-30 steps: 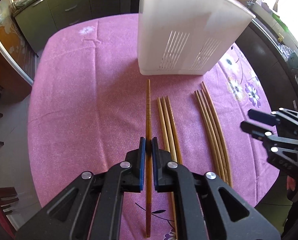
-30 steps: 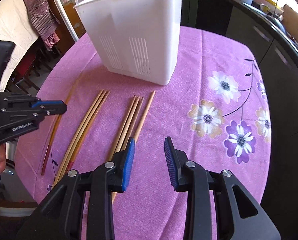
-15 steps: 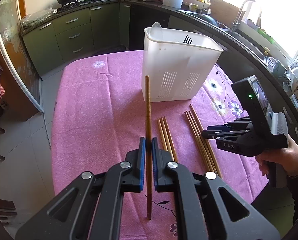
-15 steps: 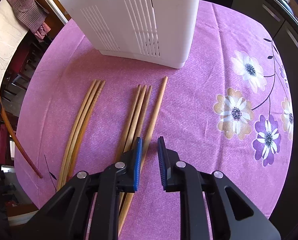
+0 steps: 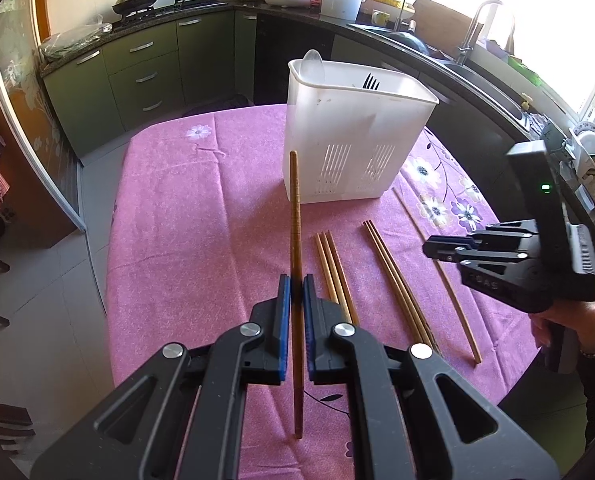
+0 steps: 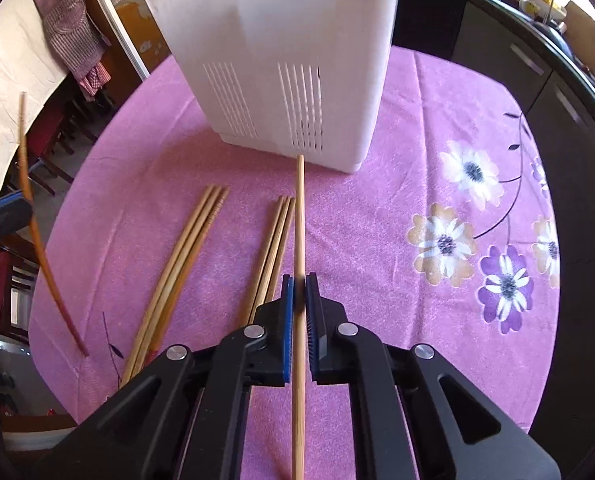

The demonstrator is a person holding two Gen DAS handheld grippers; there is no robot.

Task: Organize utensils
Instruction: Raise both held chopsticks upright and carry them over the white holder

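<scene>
My left gripper (image 5: 293,286) is shut on a dark brown chopstick (image 5: 295,216) and holds it lifted above the pink tablecloth; it also shows in the right wrist view (image 6: 37,232). My right gripper (image 6: 299,282) is shut on a light wooden chopstick (image 6: 299,216), close above the table; it also shows in the left wrist view (image 5: 441,276) under the right gripper (image 5: 431,247). A white slotted utensil holder (image 5: 357,136) stands at the table's far side, with a spoon (image 5: 313,66) and a fork (image 5: 371,80) in it. Two bundles of chopsticks (image 6: 193,248) (image 6: 273,240) lie on the cloth.
The round table with the pink flowered cloth (image 5: 185,216) drops off at its edges on the left and near side. Kitchen cabinets (image 5: 137,76) and a counter with a sink (image 5: 473,44) run behind. Chairs (image 6: 1,280) stand beside the table.
My left gripper has raised the dark chopstick higher off the table. My right gripper has moved down, closed on the rightmost light chopstick and started to lift it.
</scene>
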